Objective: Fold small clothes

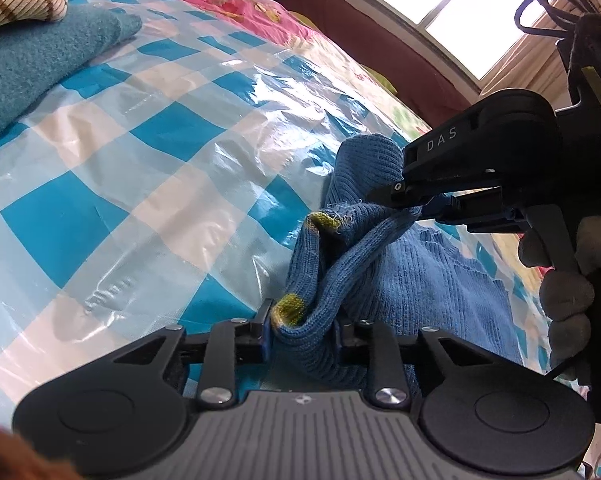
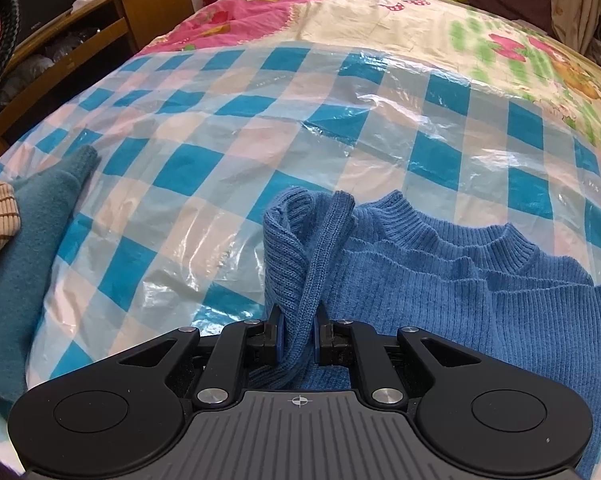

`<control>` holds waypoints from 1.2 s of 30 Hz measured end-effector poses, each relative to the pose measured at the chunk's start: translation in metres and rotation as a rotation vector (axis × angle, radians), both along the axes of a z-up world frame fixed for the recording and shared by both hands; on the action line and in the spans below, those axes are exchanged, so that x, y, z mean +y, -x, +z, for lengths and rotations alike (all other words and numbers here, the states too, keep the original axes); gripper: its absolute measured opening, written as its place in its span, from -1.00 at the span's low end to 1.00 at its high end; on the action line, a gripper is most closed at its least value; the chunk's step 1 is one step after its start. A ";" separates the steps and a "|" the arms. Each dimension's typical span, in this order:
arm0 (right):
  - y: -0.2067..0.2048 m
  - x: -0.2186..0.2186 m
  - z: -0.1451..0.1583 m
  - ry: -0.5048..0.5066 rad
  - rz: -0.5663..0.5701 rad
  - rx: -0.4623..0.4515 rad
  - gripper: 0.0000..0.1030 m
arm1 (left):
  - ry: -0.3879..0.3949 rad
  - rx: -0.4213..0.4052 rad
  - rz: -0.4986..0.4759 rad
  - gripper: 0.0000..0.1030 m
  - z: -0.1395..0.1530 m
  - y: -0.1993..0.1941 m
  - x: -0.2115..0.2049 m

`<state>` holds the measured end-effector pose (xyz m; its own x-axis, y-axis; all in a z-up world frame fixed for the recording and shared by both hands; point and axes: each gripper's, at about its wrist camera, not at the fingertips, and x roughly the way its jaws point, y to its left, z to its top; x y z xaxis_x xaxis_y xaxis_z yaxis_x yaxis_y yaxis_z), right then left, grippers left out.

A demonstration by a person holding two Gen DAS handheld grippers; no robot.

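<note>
The left gripper pinches the blue sweater. The right gripper grips its sleeve above the checked sheet.

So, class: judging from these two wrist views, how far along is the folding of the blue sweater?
Done: a teal garment lies folded at the side. In hand: the left gripper and right gripper both pinch the blue sweater at its bunched sleeve. Left: the body still lies spread on the checked plastic sheet, collar showing, with no fold across it.

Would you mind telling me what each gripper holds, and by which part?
Both hold the blue sweater: left gripper on the sleeve's cuff end, right gripper on a fold of the same sleeve.
</note>
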<state>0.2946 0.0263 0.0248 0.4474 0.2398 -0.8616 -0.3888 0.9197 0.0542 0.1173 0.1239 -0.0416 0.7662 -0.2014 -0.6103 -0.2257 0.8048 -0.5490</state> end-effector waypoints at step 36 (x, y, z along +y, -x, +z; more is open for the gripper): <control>-0.007 -0.249 -0.002 -0.262 -0.324 -0.007 -0.78 | -0.170 -0.096 -0.485 -0.64 0.048 -0.035 -0.190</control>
<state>0.3013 -0.2230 0.0231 0.5412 0.2969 -0.7867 -0.0831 0.9499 0.3013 0.1524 -0.0664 0.0062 0.6639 -0.4512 -0.5963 0.2398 0.8838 -0.4017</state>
